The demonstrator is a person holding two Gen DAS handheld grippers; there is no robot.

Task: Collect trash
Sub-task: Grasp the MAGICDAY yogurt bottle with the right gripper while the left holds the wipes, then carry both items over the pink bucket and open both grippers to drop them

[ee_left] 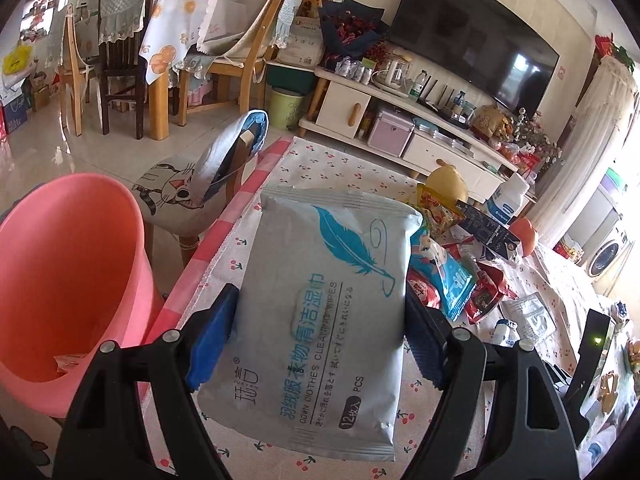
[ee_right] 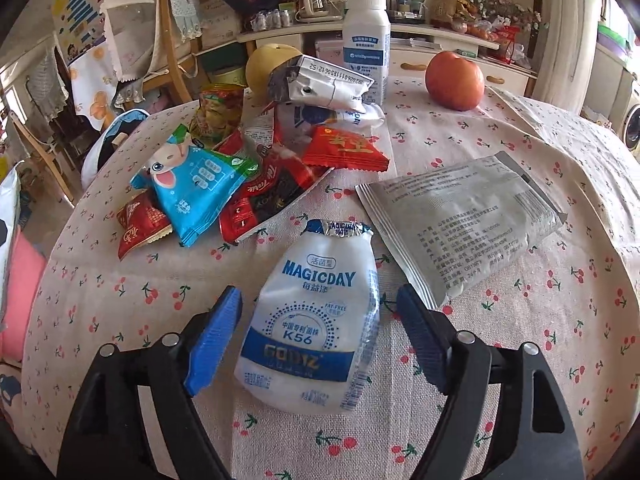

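My left gripper [ee_left: 318, 338] clamps a grey wipes packet [ee_left: 320, 300] by its two long edges, both blue pads pressed against it, holding it above the bench [ee_left: 280, 168] edge. A pink bin [ee_left: 68, 280] stands just left of the bench, with a wrapper lying at its bottom. My right gripper [ee_right: 320, 338] stands wide, its pads clear of the crushed white yoghurt bottle [ee_right: 316, 320] lying between them on the cherry-print cloth. A silver sachet [ee_right: 460, 232] lies just right of the bottle. Farther back lie snack wrappers [ee_right: 208, 184], a flattened carton [ee_right: 320, 84], an upright white bottle [ee_right: 366, 40], a pear [ee_right: 264, 64] and an orange-red fruit [ee_right: 454, 80].
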